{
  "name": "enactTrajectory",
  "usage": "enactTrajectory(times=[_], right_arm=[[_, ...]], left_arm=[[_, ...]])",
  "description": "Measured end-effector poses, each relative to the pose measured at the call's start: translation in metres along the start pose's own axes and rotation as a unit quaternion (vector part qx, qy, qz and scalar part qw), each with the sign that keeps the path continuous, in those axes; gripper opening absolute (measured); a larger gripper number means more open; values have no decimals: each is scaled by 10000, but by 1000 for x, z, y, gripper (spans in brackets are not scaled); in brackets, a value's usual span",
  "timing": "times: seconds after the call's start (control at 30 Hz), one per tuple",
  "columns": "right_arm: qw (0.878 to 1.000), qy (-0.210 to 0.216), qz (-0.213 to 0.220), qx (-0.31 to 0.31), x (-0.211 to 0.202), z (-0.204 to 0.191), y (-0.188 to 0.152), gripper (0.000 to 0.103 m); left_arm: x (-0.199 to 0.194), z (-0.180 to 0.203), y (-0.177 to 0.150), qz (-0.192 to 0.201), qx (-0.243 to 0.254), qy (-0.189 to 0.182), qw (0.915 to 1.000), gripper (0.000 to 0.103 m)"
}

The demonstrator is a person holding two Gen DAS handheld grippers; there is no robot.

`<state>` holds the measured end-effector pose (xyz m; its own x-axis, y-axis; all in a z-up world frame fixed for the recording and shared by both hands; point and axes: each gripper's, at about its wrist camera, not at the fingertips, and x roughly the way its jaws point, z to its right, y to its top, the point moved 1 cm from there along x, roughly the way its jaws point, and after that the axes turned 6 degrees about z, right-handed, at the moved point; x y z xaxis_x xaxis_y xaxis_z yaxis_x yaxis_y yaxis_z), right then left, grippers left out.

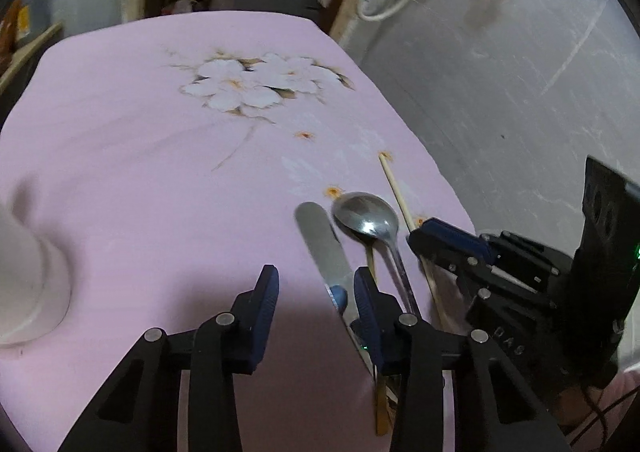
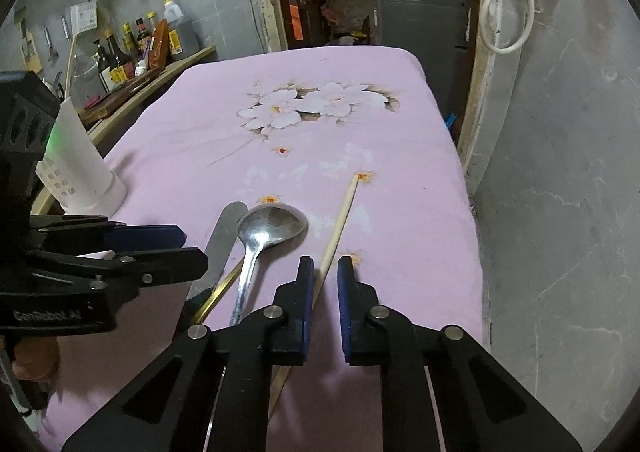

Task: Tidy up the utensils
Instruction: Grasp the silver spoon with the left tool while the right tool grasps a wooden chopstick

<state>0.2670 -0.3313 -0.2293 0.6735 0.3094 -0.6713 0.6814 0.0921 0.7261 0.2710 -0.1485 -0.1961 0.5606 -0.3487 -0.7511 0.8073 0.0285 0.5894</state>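
**Right gripper (image 2: 325,264) straddles pale chopstick (image 2: 340,219)**

Jaws nearly together, chopstick between, a slit of pink cloth (image 2: 360,123) still showing. Left gripper (image 1: 316,274) half spread, knife (image 1: 320,248) at its right finger. Spoon (image 1: 366,217) lies between knife and chopstick. White holder (image 2: 92,171) farther off, left.

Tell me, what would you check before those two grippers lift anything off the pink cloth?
1. Chopstick between the right gripper fingers: ok.
2. Right gripper clamped on it: not ok, a gap shows beside it.
3. Knife between the left gripper fingers: ok.
4. Left gripper clamped on knife: not ok, wide gap.
5. Spoon clear of the left gripper: cannot tell, its handle runs close by.
6. White holder upright: ok.
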Motion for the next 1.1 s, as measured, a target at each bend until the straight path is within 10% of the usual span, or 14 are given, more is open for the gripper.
enactTrajectory(times=[1.1], right_arm=[[9995,-31,-161,266,-12,22,-13,7]], left_arm=[[19,35,20,-351,-81,-432,9984,19]])
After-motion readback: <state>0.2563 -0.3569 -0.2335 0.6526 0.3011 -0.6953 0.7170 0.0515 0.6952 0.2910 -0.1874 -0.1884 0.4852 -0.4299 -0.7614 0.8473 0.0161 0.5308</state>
